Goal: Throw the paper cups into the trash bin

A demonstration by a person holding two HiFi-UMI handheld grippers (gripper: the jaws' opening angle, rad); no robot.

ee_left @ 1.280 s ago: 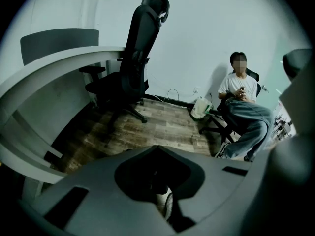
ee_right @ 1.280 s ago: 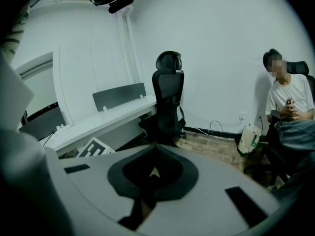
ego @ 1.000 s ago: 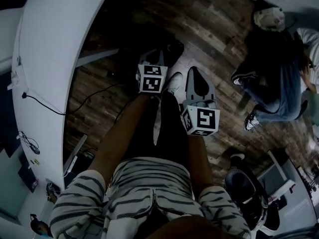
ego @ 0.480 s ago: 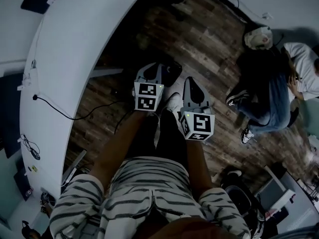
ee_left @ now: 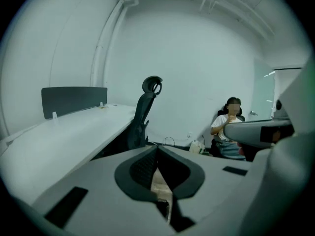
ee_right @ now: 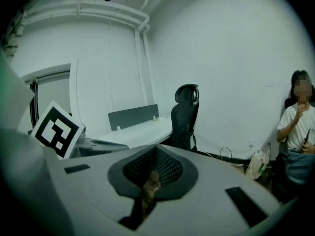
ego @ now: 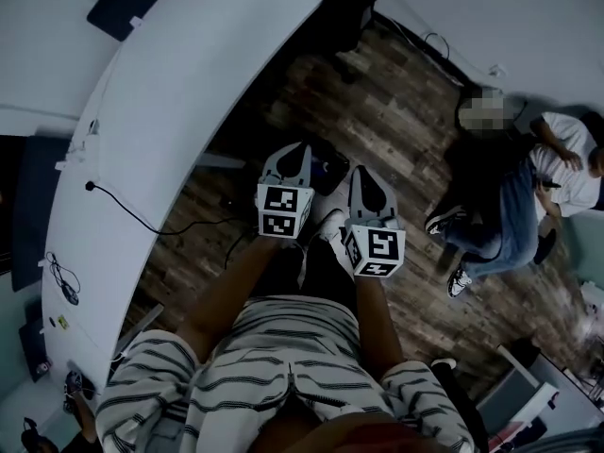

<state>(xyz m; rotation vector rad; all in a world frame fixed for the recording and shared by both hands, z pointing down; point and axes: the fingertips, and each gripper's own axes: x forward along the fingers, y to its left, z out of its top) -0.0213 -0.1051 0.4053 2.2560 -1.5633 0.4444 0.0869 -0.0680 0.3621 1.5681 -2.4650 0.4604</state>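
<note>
Nearest, two grey two-jaw tools are held side by side above the dark wood-plank floor (ego: 396,121). The left tool (ego: 300,151) has its jaws pressed together on nothing. The right tool (ego: 364,172) looks likewise closed and empty. Beyond are the long white counter (ego: 170,111) and a black office chair (ee_right: 186,114). No paper cups or trash bin show, so this is probably the searching step. Next: find a cup, then open a tool.
</note>
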